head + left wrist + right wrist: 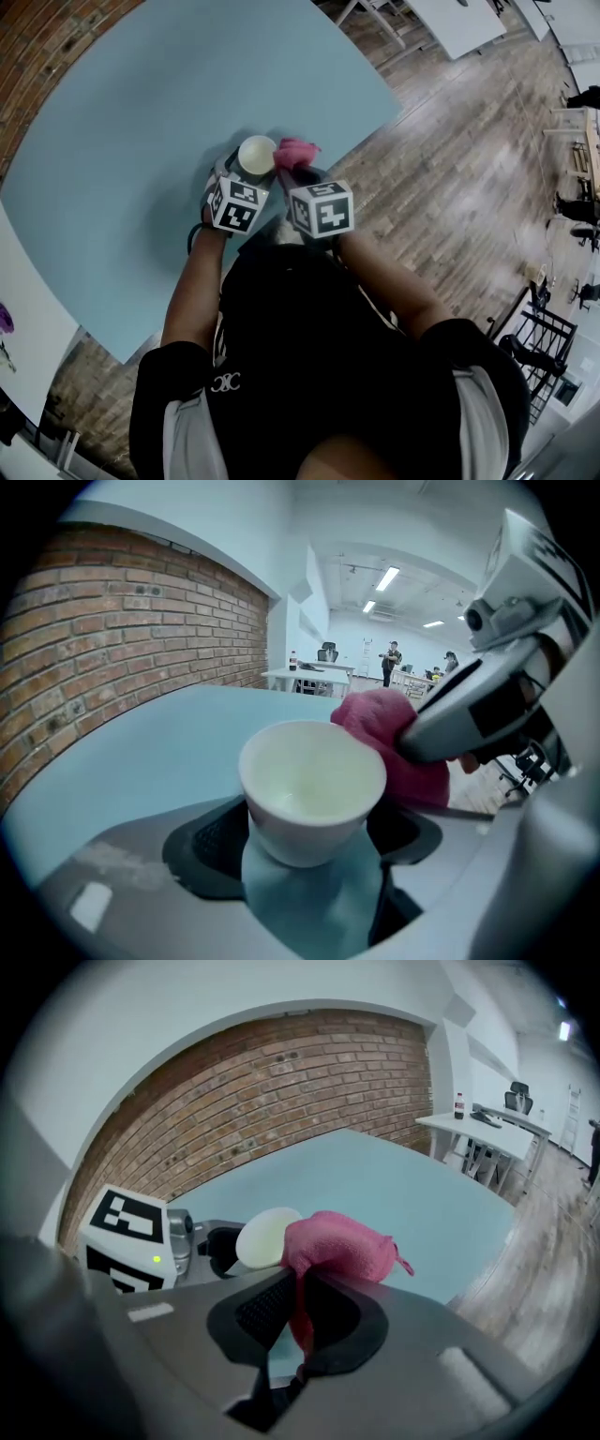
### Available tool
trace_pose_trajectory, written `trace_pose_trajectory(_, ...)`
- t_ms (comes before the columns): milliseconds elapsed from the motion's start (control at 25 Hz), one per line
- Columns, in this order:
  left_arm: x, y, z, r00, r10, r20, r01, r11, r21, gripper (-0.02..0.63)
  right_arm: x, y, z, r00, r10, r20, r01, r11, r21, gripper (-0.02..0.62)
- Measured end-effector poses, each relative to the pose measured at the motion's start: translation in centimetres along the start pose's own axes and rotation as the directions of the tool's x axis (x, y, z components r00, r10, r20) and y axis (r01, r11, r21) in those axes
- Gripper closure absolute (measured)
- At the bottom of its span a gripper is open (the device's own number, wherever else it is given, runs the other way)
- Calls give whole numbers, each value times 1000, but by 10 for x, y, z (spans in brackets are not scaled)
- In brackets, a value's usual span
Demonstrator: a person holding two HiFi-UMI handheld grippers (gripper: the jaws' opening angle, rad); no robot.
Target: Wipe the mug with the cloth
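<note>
Low in the head view, a person (black top, arms cut off at the lower edge) is holding both tongs over a pale blue table (122, 141). The left gripper (309, 841) is clenching the lower body of the white mug (311, 780), holding it upright at the frame's centre. The right gripper (292, 1312) is pinching a fold of the pink cloth (339, 1239), jaws nearly together, and the bunched cloth is pressing against the mug's right side near the rim. From above, the marker cubes are hiding most of both jaws. Beyond the table, a wood floor (450, 187) is filling the upper right.
</note>
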State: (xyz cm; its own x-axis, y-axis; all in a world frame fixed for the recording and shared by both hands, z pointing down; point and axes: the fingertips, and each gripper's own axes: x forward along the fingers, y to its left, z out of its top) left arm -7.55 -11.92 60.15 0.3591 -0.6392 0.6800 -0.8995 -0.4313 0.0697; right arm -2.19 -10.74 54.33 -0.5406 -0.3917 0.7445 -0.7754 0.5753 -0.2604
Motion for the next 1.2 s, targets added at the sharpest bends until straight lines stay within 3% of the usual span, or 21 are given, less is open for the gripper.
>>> trace_pose_trajectory(200, -2, -5, -1, 1000, 3, 0, -3, 1000, 5, 195, -2, -3, -5, 1000, 22, 5, -22, 997, 78, 558)
trace_pose_trajectory(360, -3, -13, -4, 1000, 0, -4, 0, 1000, 11, 195, -1, -28, 13, 999, -28, 33, 22, 987, 161, 558)
trace_pose_trajectory(480, -3, -19, -5, 1000, -4, -10, 4, 1000, 9, 195, 5, -44, 13, 998, -64, 1, 62, 976, 210, 558)
trace_pose_trajectory(600, -3, -19, -5, 1000, 2, -21, -2, 1000, -5, 195, 4, -42, 9, 996, -83, -18, 85, 977, 194, 558)
trace_pose_trajectory(840, -5, -15, -8, 999, 28, -36, -29, 999, -25, 193, 0, -29, -1, 998, -58, 12, 56, 992, 114, 558)
trace_pose_trajectory(1200, -7, -15, -8, 998, 46, -42, -48, 998, -48, 195, 5, -7, -44, 997, 35, -74, -25, 992, 127, 558)
